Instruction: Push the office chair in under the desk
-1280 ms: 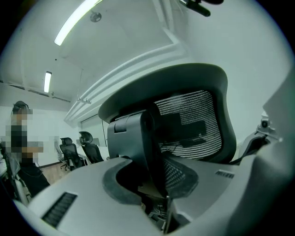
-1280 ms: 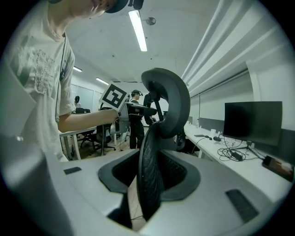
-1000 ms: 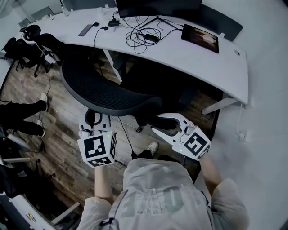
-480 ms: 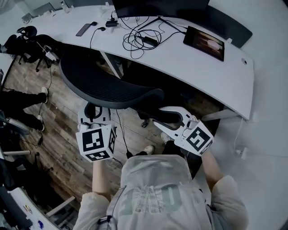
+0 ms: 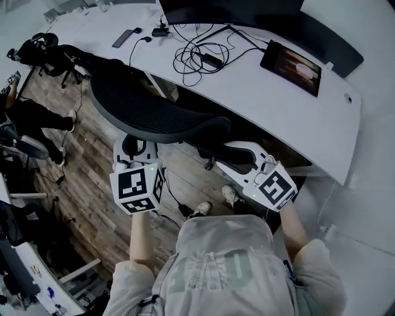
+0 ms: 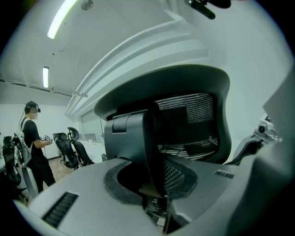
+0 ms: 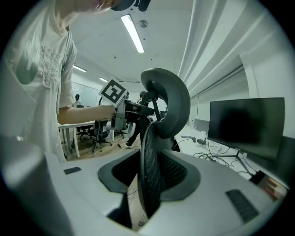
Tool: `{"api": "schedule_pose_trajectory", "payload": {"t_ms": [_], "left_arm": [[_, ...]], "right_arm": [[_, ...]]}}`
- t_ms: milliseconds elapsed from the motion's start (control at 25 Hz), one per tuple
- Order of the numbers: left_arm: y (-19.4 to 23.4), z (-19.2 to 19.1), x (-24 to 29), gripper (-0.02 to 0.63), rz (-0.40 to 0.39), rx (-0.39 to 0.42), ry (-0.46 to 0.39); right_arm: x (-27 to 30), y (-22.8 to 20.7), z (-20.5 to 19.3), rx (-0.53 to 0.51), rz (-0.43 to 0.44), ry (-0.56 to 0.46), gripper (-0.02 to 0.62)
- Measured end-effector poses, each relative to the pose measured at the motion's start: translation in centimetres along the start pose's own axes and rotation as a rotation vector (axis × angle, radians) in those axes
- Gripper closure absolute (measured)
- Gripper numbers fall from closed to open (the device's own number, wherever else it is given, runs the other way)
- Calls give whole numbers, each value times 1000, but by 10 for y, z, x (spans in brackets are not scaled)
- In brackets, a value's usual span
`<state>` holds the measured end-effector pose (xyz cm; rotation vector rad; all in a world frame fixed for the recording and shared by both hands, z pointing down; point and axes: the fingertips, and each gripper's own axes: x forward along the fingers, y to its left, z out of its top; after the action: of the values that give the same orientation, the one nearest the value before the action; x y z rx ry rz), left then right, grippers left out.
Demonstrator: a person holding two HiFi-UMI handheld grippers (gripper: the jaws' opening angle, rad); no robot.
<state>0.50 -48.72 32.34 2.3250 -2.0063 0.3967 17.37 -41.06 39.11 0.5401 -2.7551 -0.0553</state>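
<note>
The black mesh office chair (image 5: 154,117) stands at the white curved desk (image 5: 259,92), its seat hidden below the backrest and the desk edge. My left gripper (image 5: 131,149) is shut on the left edge of the backrest, and my right gripper (image 5: 237,155) is shut on its right edge. In the left gripper view the backrest's frame (image 6: 152,138) stands upright between the jaws of that gripper (image 6: 154,186). In the right gripper view the mesh edge (image 7: 148,161) runs between the jaws of that gripper (image 7: 150,184), with the headrest (image 7: 168,99) above.
On the desk are a dark monitor (image 5: 228,9), a tablet (image 5: 295,62), a tangle of cables (image 5: 197,52) and a remote (image 5: 123,38). More black chairs (image 5: 43,49) and a person's legs (image 5: 37,117) are at the left. A cable (image 5: 173,197) trails over the wood floor.
The chair and both grippers have moved toward the desk. The backrest now sits closer to the desk's edge. Both grips on the backrest are unchanged.
</note>
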Motion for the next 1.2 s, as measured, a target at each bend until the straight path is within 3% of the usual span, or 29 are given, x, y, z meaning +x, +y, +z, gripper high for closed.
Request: {"api": "schedule_pose_trajectory", "payload": {"t_ms": [1200], "left_arm": [[-20, 25, 84, 523, 28, 6, -12]], "right_arm": [[2, -98, -7, -3, -3, -47, 453]]}}
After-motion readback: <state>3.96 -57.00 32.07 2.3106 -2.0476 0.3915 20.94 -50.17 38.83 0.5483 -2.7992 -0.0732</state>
